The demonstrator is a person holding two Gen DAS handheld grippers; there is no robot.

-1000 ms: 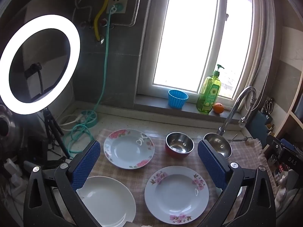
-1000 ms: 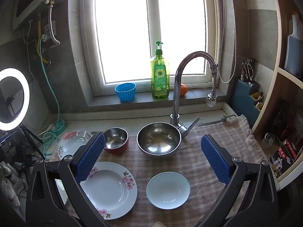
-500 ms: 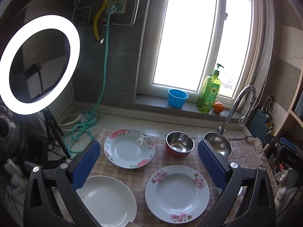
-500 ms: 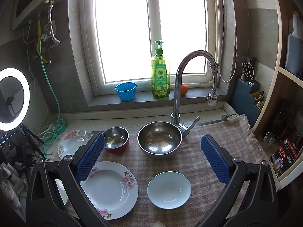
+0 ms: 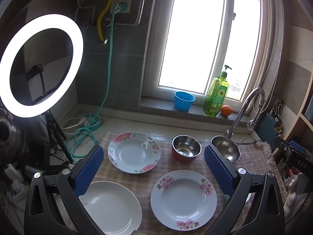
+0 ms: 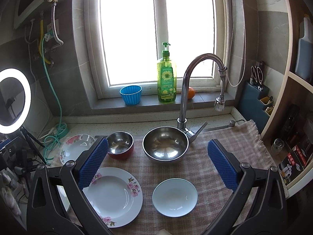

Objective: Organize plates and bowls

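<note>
On a checked cloth (image 6: 230,152) lie a rose-patterned plate (image 5: 134,152) at the back left, a plain white plate (image 5: 111,207) at the front left, and a pink-flower plate (image 5: 183,199) (image 6: 115,195) in front. A small steel bowl with a red outside (image 5: 186,150) (image 6: 120,145) and a large steel bowl (image 6: 165,144) (image 5: 225,150) stand behind. A small pale blue dish (image 6: 174,194) lies at the front right. My left gripper (image 5: 153,171) and right gripper (image 6: 158,163) are open, empty, above the dishes.
A tap (image 6: 195,82) rises behind the large bowl. On the sill stand a blue cup (image 6: 130,94), a green soap bottle (image 6: 166,78) and an orange (image 6: 191,92). A ring light (image 5: 39,64) and cables (image 5: 82,135) are at the left, shelves at the right.
Both views have shifted very slightly; the dishes have not moved and both grippers stay open.
</note>
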